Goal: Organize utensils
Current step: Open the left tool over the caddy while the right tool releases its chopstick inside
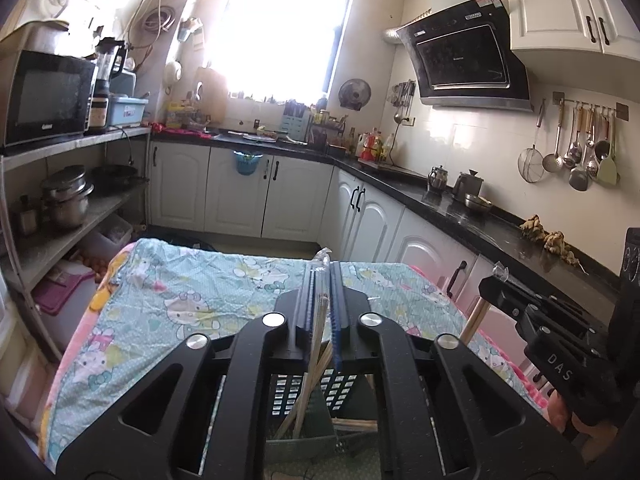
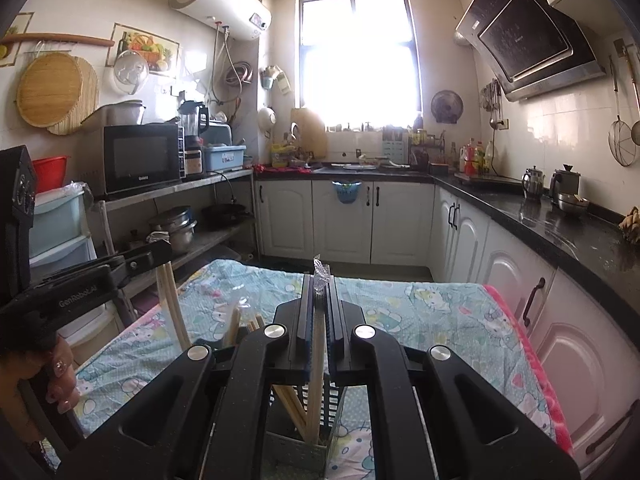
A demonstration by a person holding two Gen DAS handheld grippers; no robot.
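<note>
In the left wrist view my left gripper [image 1: 323,268] is shut on a pair of wooden chopsticks [image 1: 316,344] in a clear wrapper. The pair hangs down into a green and black perforated utensil holder [image 1: 304,436] just below. The right wrist view shows my right gripper [image 2: 319,280] shut on a second wrapped pair [image 2: 317,368], which reaches down into the same holder [image 2: 288,444]. Each gripper also appears in the other's view: the right gripper [image 1: 494,280] with its sticks [image 1: 472,320], the left gripper [image 2: 160,256] with its sticks [image 2: 174,312]. A hand [image 2: 60,372] holds the left one.
The holder stands on a table covered with a cartoon-print cloth [image 2: 420,308]. More chopsticks [image 2: 236,324] stick up from the holder. A black counter [image 1: 480,220] over white cabinets runs along the right, and an open shelf with a microwave [image 1: 48,96] lines the left.
</note>
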